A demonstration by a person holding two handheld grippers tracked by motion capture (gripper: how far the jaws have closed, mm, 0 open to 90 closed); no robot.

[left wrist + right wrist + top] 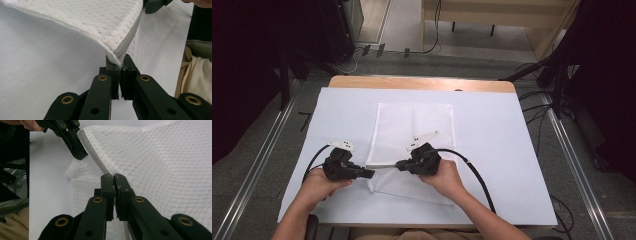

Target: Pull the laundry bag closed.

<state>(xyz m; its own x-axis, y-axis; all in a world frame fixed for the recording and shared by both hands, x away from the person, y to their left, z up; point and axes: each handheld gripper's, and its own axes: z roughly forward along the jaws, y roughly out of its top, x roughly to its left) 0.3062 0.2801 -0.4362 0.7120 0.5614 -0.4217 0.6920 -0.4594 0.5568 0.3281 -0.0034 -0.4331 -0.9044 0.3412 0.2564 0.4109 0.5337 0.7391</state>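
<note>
left tool point(121, 65) clamps mesh bag point(82, 22) corner | right tool point(114, 178) pinches zipper point(96, 160)

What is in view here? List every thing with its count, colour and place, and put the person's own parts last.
mesh bag: one, white, flat on the middle of the sheet, its near edge lifted between the two grippers
zipper: one, pale grey, along the bag's lifted near edge
sheet: one, white, covering most of the table
table: one, light wood, its far edge bare beyond the sheet
floor rails: two, metal, on the grey floor either side of the table
left gripper: one, black, jaws shut on the bag's zipper end
right gripper: one, black, jaws shut on the zipper farther along
cables: two, black, trailing from the grippers
hands: two, at the near edge, each holding a gripper
</note>
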